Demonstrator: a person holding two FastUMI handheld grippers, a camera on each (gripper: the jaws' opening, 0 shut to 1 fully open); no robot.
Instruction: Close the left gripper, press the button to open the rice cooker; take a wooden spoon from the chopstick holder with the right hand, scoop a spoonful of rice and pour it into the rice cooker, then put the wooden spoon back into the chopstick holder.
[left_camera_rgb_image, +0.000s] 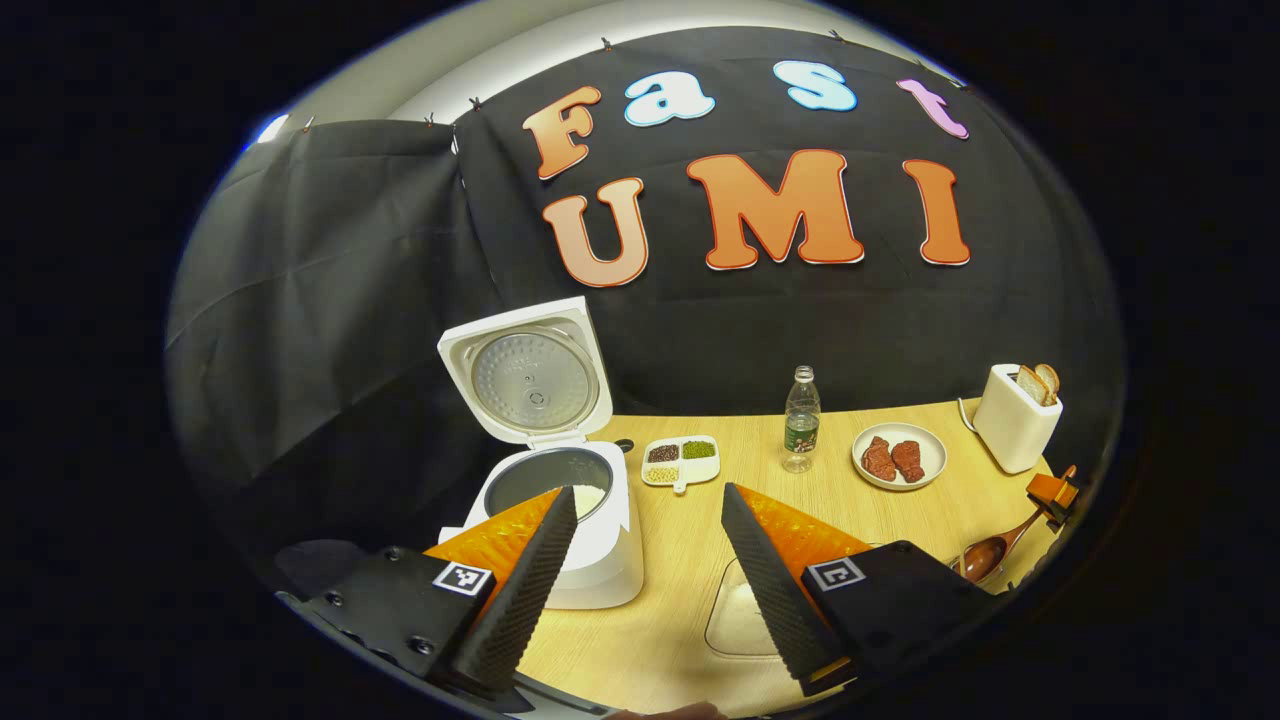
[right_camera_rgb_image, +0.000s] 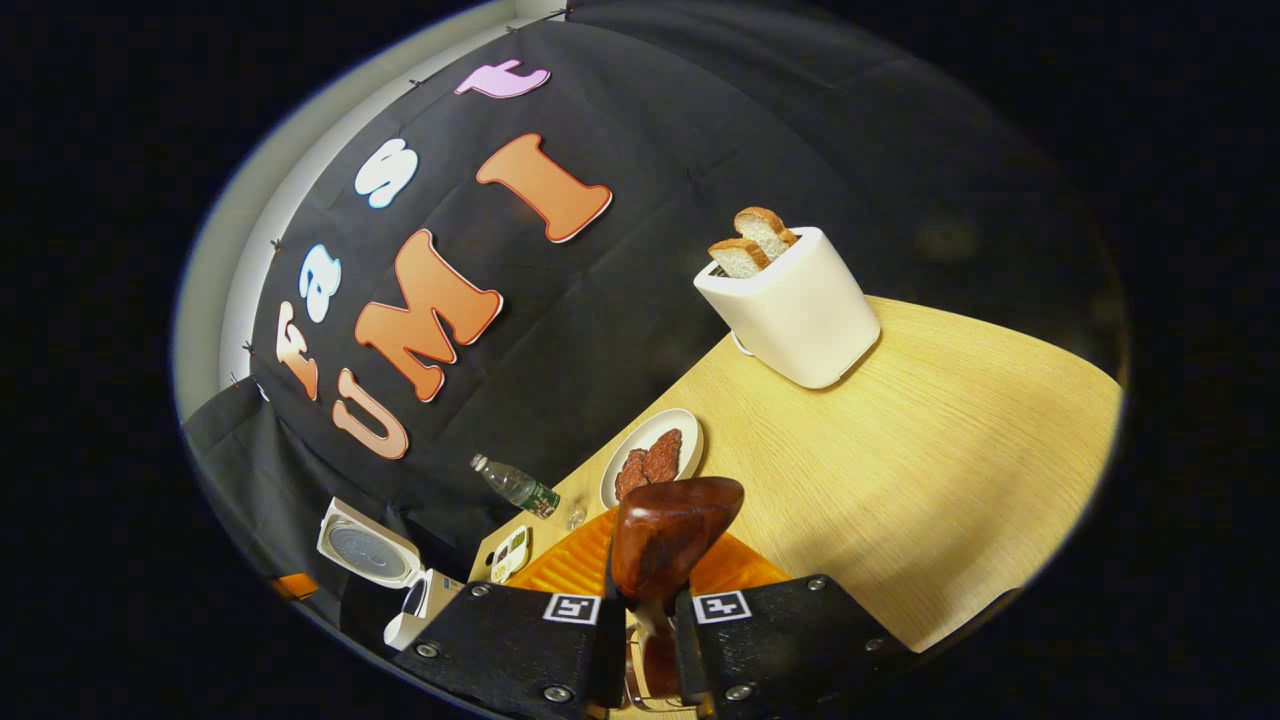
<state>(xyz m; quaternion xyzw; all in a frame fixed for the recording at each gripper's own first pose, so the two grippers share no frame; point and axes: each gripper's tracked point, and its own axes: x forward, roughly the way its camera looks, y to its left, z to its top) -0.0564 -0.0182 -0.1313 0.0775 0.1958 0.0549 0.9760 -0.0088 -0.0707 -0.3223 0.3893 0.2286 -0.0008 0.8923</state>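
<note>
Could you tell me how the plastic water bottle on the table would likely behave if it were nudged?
The water bottle stands upright, tall and narrow, so it would probably tip easily. It looks clear and largely empty, so likely light. Being round, it would probably roll across the table once down.

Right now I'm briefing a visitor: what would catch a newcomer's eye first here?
The white rice cooker at the table's left end, its lid standing open. Then the wooden spoon, clamped in the right claw with its glossy bowl up close. A toaster with two bread slices stands near the table's far edge.
</note>
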